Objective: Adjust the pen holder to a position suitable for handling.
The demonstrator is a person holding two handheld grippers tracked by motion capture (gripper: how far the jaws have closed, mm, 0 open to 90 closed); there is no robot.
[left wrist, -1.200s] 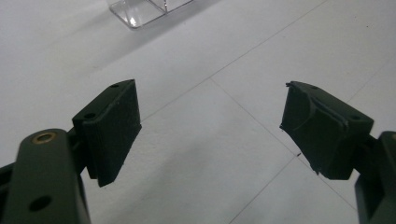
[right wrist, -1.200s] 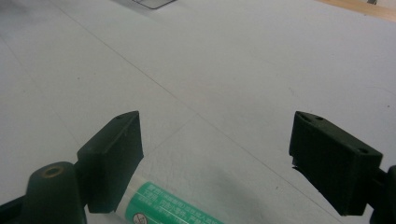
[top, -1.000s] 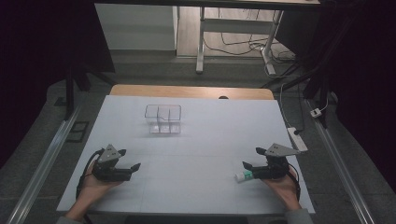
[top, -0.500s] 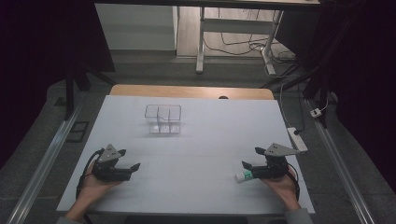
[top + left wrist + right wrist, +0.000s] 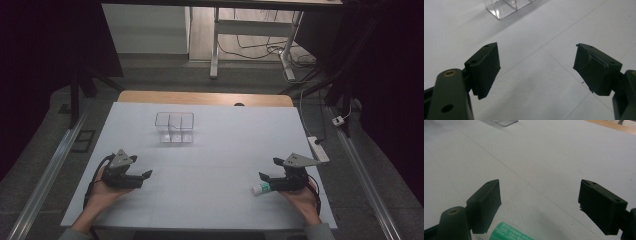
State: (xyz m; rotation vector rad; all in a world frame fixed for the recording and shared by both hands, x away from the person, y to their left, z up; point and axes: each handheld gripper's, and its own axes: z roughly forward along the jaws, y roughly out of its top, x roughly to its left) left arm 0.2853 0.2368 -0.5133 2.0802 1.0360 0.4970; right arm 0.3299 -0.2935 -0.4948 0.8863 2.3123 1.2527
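A small tube with a white cap end and a green label lies on the white table at the front right. My right gripper rests beside it, open. In the right gripper view the tube lies low by the left jaw of my right gripper, not between the jaws. My left gripper sits at the front left, held by a hand, open with nothing in it. The left gripper view shows its wide gap over bare table. A clear divided box stands at the middle back.
The clear box lies ahead of the left gripper, and its corner shows far off in the right gripper view. A wooden strip edges the table's far side. A power strip lies off the right edge.
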